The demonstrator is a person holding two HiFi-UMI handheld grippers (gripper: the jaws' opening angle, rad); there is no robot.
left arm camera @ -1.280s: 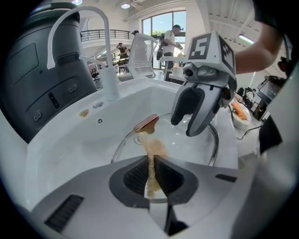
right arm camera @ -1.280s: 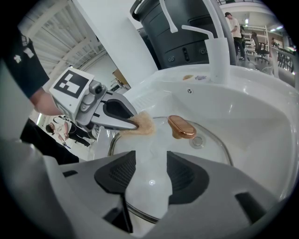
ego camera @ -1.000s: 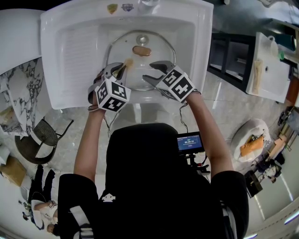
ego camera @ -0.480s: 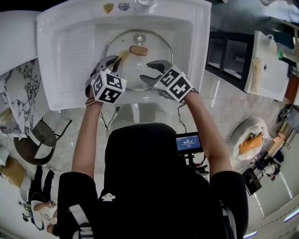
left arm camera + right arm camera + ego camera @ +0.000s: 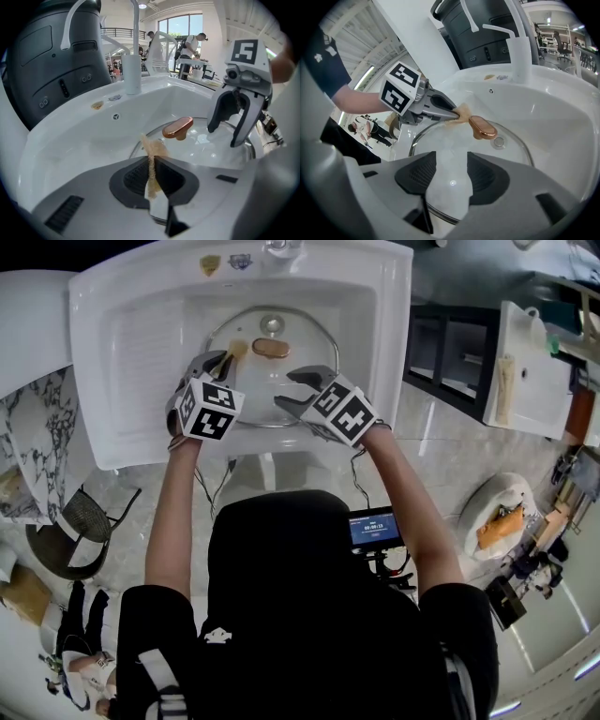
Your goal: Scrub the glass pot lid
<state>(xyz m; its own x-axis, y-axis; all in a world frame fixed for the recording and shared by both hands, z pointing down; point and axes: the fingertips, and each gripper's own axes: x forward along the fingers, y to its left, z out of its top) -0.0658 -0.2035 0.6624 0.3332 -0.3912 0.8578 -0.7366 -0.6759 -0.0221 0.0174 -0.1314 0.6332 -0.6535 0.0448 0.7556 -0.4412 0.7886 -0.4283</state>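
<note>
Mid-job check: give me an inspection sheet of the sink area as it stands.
Surface: white sink, lid lying in its basin.
Job's things: glass pot lid with copper knob up; tan scrub pad beside the knob.
Clutter: two stickers on the back rim.
Grippers: left gripper shut on the scrub pad; right gripper open over the lid's near edge.
Cables: thin cables trail below both grippers.
Surroundings: faucet behind; chair at left.

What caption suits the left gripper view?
Left hand-held gripper pinching a tan scrubbing pad over the glass pot lid in the sink.
</note>
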